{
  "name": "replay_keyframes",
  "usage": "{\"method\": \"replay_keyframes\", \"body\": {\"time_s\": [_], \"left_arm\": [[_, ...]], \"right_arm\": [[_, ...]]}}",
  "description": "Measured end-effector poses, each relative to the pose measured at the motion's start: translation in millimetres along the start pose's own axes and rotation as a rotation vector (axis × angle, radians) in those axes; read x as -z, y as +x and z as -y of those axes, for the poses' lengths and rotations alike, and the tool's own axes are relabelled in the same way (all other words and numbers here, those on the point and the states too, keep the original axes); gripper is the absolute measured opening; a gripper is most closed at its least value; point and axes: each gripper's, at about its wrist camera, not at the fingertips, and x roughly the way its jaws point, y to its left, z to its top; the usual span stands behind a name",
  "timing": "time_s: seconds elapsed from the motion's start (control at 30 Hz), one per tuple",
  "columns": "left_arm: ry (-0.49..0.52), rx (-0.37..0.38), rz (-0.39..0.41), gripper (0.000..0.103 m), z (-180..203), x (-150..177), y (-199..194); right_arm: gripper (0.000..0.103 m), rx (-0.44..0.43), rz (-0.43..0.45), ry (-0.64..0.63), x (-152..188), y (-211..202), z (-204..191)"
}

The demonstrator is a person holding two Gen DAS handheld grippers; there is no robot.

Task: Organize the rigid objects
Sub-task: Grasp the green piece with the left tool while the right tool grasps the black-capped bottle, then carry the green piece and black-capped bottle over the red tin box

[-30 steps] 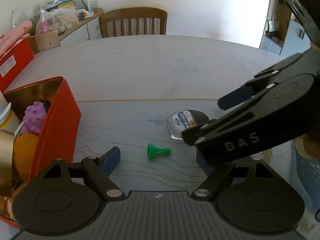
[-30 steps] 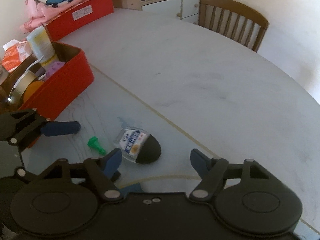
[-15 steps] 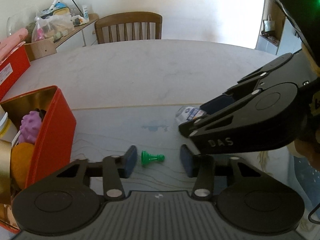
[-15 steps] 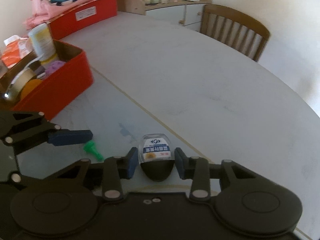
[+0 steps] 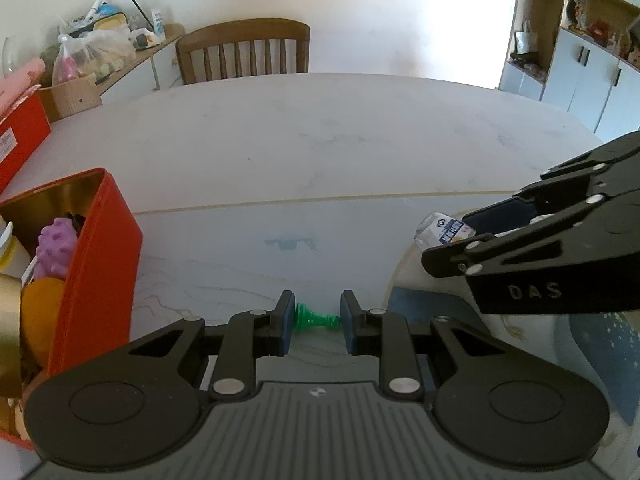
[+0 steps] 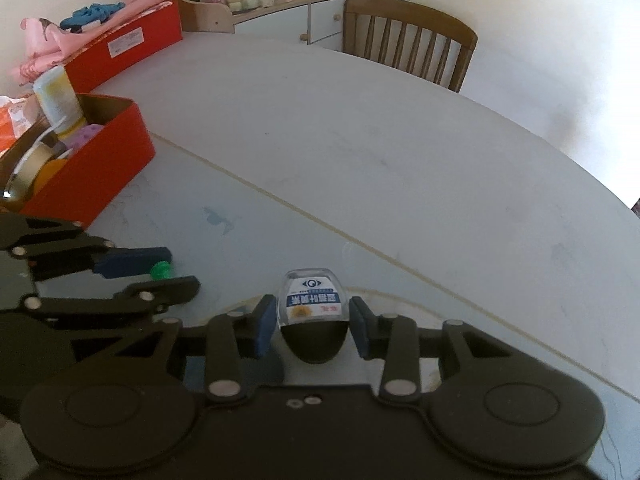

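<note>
Between the closing left gripper (image 5: 316, 322) pads, a green chess pawn (image 5: 316, 319) is pinched lengthwise and could squirt out; the right gripper (image 6: 314, 330) clamps an eye-drop bottle (image 6: 313, 308).

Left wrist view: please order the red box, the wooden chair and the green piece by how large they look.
1. red box, though it is nearest the camera
2. wooden chair
3. green piece

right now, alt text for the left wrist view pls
The left tool is closing on a small green chess-like piece lying on the white table. An open red box of items sits left; the right tool holds a small clear bottle.
</note>
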Motion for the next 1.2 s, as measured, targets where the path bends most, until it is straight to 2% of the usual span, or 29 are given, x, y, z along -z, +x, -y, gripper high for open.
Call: {"method": "replay_keyframes", "body": {"time_s": [0.37, 0.6, 0.87, 1.2], "left_arm": [[-0.032, 0.041, -0.014, 0.024, -21.5, -2.2, -34.4], [-0.029, 0.074, 0.02, 0.024, -39.5, -7.9, -68.6], [-0.032, 0.088, 0.049, 0.024, -70.0, -7.7, -103.1], [-0.052, 0.076, 0.074, 0.024, -122.6, 1.8, -136.4]], "right_arm": [[0.038, -0.008, 0.023, 0.023, 1.8, -50.0, -27.7], [0.038, -0.023, 0.055, 0.039, -2.8, -79.8, -51.3], [0.038, -0.046, 0.091, 0.045, -13.1, -100.9, -90.4], [0.038, -0.073, 0.124, 0.058, -29.3, -106.8, -139.0]]}}
